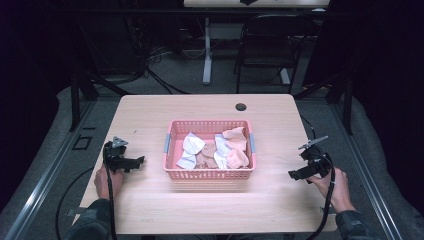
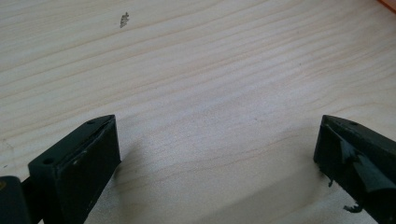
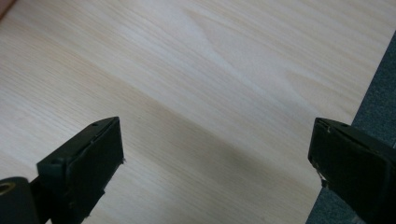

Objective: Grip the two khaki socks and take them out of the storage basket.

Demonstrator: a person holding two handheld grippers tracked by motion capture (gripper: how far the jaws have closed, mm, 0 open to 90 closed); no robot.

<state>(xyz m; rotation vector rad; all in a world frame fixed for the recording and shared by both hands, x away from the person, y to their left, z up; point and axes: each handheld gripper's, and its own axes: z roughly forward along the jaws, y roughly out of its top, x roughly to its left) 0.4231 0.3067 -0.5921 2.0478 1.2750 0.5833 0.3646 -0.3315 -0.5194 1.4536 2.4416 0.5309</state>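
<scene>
A: Two tools are being held low over a pale wooden desk (image 1: 150, 210), one at each side of a pink basket (image 1: 209, 174). Where is the left tool (image 1: 140, 160) being kept?

B: It is being held at the near left of the desk by the person's left hand (image 1: 107, 181), well apart from the basket, with its jaws pointed right towards the basket's left wall. In the left gripper view, the left tool (image 2: 217, 154) is being shown released: the jaws are standing wide, and bare wood grain is being seen between them.

A: And the right tool (image 1: 291, 175)?

B: It is being gripped by the right hand (image 1: 336, 186) at the near right of the desk, aimed left towards the basket and apart from it. In the right gripper view, the right tool (image 3: 215, 154) is likewise being shown released, with plain desk between the jaws and the desk's edge being seen by one jaw.

A: What is being carried in the basket?

B: Crumpled cloths (image 1: 215, 150), white, peach and brown, are being kept in a loose heap inside it. The basket itself is being rested at the middle of the desk, between the two tools and slightly farther off than both. A dark round hole (image 1: 241, 107) is being seen in the desk beyond it.
</scene>
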